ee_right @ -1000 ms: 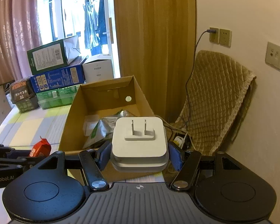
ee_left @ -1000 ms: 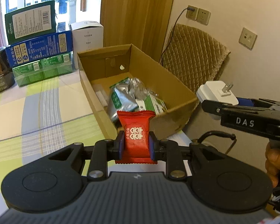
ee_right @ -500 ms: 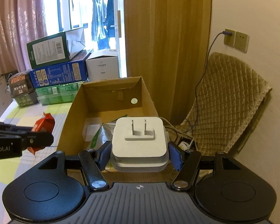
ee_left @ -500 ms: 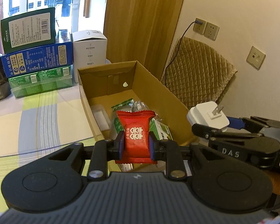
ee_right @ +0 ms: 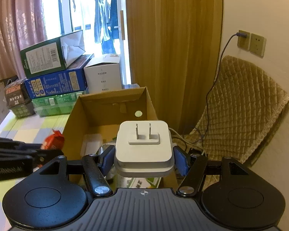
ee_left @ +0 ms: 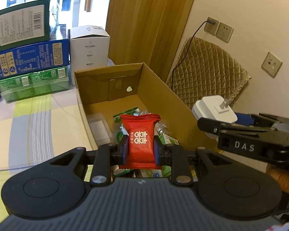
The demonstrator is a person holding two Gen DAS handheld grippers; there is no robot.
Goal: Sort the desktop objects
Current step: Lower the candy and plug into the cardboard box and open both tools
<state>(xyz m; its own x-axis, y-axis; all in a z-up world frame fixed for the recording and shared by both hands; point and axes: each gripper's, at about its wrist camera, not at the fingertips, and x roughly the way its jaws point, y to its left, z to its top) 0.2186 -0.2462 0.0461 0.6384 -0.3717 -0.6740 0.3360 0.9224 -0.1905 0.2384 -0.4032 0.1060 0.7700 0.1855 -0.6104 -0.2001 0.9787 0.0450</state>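
Over the open cardboard box (ee_left: 158, 88), the left gripper (ee_left: 141, 148) pinches a red candy packet (ee_left: 140, 138) — the right gripper (ee_right: 144, 158) clamps a white plug adapter (ee_right: 144, 144).

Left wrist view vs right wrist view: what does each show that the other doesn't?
Left wrist only: the red candy packet's printed front, clamped in the left tool, and a third wall socket.

Right wrist only: the white charger's two prongs head-on, held in the right tool; pink curtain; hanging clothes.

Both: the open cardboard box with packets inside, stacked cartons, quilted chair cover.
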